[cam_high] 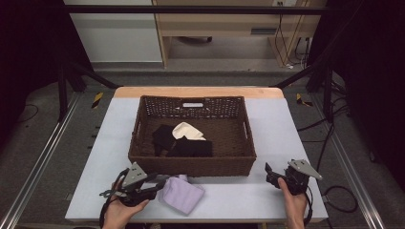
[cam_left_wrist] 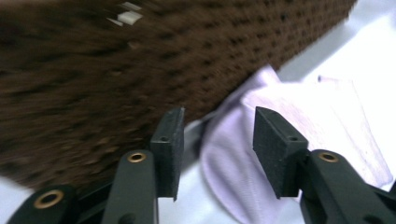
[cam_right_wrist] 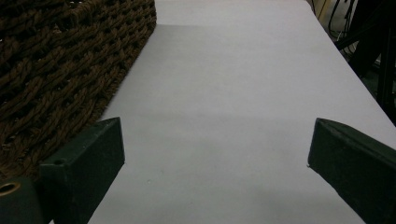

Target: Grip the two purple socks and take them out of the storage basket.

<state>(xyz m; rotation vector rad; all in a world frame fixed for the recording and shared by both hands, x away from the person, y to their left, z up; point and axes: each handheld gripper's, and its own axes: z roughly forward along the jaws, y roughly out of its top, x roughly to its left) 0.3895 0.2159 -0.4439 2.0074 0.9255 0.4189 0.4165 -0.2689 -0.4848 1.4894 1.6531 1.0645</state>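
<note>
The desk (cam_high: 239, 191) carries a brown basket (cam_high: 192, 164) with dark and cream cloths inside. A lilac cloth (cam_high: 181, 193) lies on the desk just in front of the basket's near wall, at the left. The left hand-held gripper (cam_high: 155, 183) is the nearer one: the cloth lies directly ahead, its jaws apart and holding nothing. The right hand-held gripper (cam_high: 269, 172) is well apart, also released.
</note>
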